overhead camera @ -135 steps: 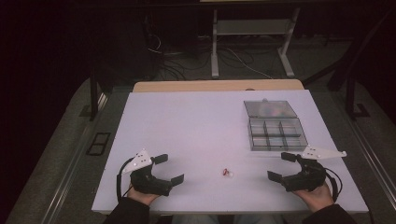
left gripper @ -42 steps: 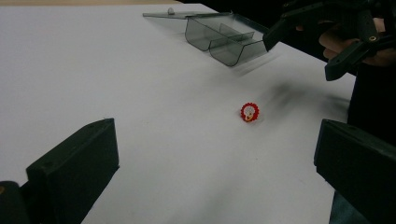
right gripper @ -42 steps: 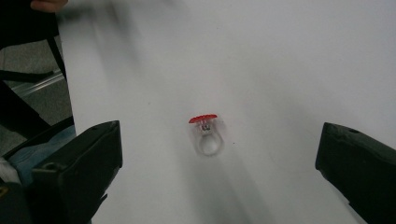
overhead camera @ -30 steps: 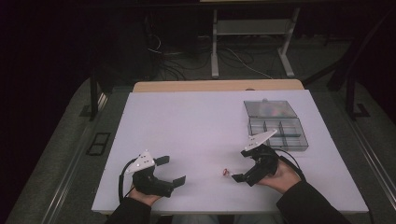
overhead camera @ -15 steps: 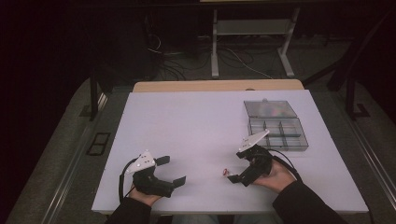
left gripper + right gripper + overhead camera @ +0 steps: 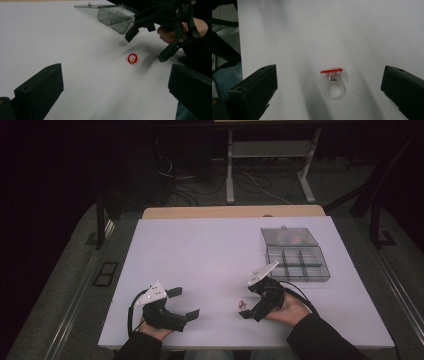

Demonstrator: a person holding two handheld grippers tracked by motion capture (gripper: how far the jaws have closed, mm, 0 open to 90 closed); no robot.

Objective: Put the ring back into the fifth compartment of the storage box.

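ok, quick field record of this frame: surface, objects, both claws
surface: white table
object: small ring with clear band and red top, lying on the table
box: clear compartment box, lid open, far right
right claw: open, jaws either side of the ring, not touching it
left claw: open, holding nothing, near the front edge
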